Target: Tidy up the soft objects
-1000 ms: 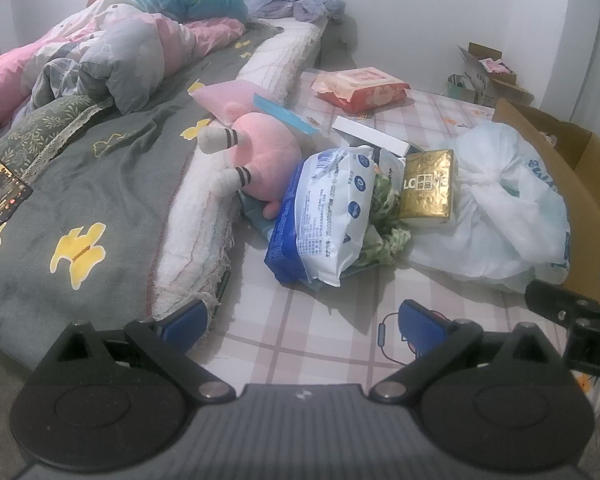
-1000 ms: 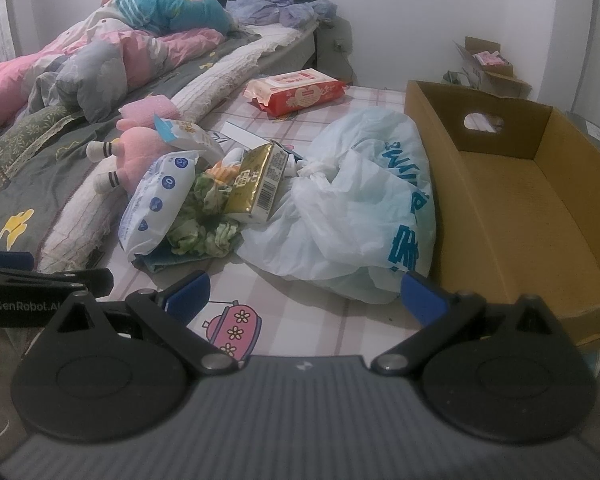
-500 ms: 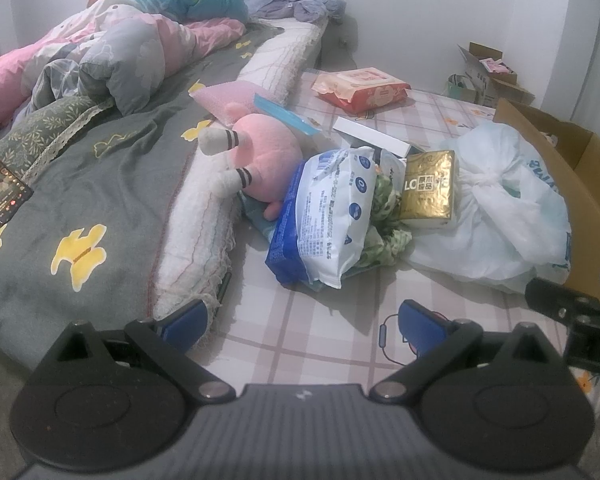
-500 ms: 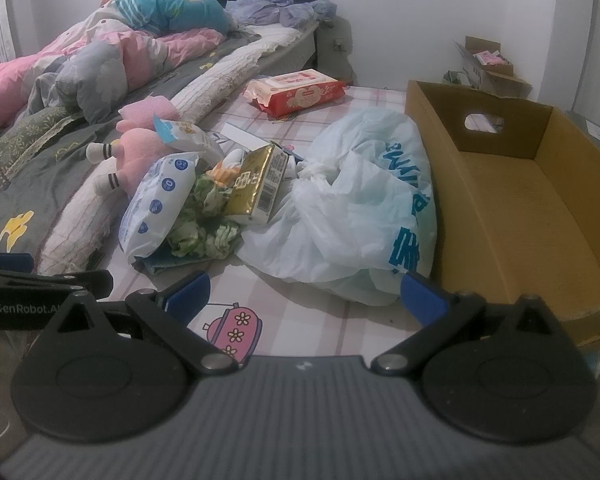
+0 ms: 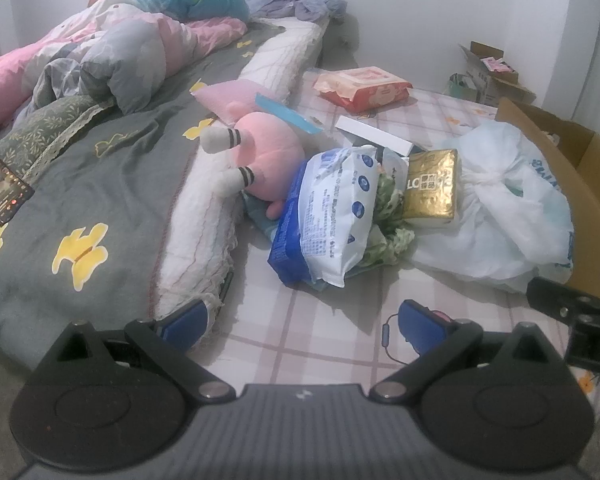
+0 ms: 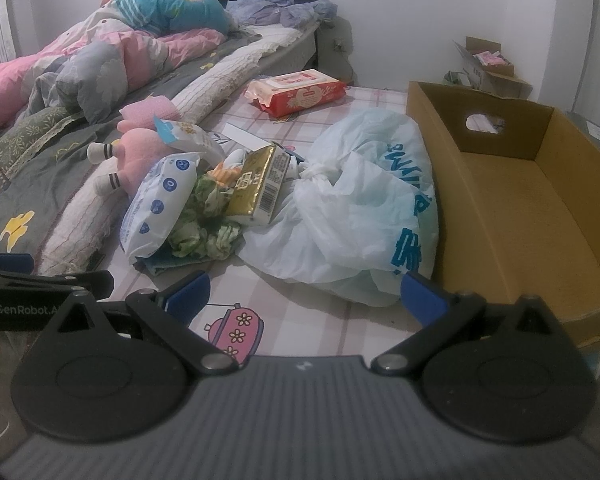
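We hold both grippers low at the near edge of a checked mat (image 5: 312,320). The left gripper (image 5: 304,316) has its jaws spread wide and empty; the right gripper (image 6: 306,292) likewise, released, nothing between its blue pads.

The soft objects sit in a heap at mid-scene. A pink plush toy (image 5: 268,160) leans against the bed edge at left. Just right of it lies a white-and-blue soft pack (image 5: 332,208), touching a crumpled green cloth (image 6: 204,224). A gold packet (image 6: 256,188) rests tilted on the cloth. A knotted white plastic bag (image 6: 360,216) lies against the left wall of an open cardboard box (image 6: 512,208). Farther off is a red wipes pack (image 6: 300,92).
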Motion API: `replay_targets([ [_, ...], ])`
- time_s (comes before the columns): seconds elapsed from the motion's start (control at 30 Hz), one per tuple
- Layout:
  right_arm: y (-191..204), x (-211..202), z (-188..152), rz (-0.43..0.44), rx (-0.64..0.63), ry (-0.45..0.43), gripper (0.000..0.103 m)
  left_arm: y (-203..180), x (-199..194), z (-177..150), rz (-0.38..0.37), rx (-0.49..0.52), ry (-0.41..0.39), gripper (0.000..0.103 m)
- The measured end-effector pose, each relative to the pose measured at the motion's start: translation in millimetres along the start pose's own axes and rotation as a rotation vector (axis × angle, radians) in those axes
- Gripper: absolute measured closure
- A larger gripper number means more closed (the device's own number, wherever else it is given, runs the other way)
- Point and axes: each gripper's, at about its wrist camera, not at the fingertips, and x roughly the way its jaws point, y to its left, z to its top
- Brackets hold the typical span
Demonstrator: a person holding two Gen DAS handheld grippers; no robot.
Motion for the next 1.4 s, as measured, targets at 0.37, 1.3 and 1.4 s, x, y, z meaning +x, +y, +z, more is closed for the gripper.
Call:
replay_targets([
  [0.37, 2.0, 3.3, 1.1, -0.005, 0.001, 0.004, 0.001, 7.1, 3.3, -3.0, 0.007, -0.007, 0.009, 0.001],
  [1.3, 67.3, 5.5, 198.9, 0.304, -0.376, -0.144, 0.001, 108.7, 11.4, 101.5, -0.011, -0.042, -0.152, 0.001],
  [1.4, 79.2, 36.7, 232.9, 0.405, -0.345, -0.100, 0.001, 121.6, 25.6, 122.8, 0.006, -0.059, -0.178, 0.001],
])
